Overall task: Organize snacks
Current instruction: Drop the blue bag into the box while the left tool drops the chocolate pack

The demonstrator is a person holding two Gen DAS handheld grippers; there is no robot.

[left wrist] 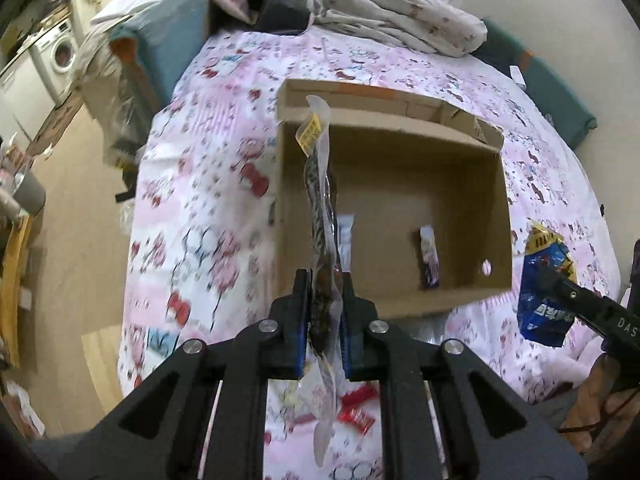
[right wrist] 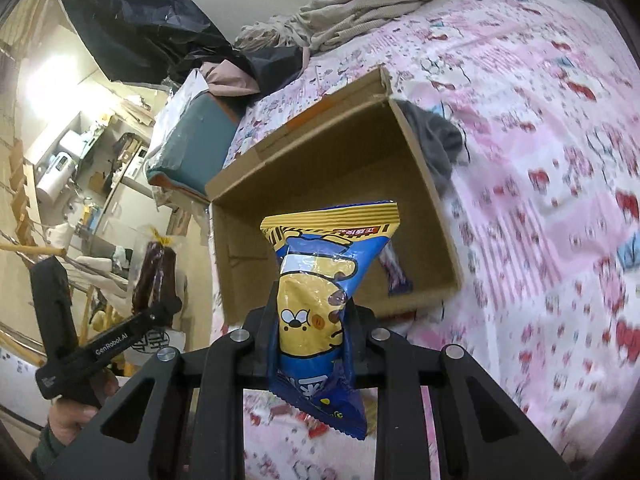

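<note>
- Snacks ride in both claws above the bed.
- Left claw pinches a clear packet of dark snack.
- Right claw pinches a blue-and-yellow snack bag.
- Cardboard box on the bed holds two small wrapped bars.

Clear dark snack pack upright, blue-yellow bag upright

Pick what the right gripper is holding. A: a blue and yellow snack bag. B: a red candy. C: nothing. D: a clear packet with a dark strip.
A: the right gripper is shut on the blue and yellow snack bag, held up in front of the cardboard box; the clear packet is in the left gripper.
</note>
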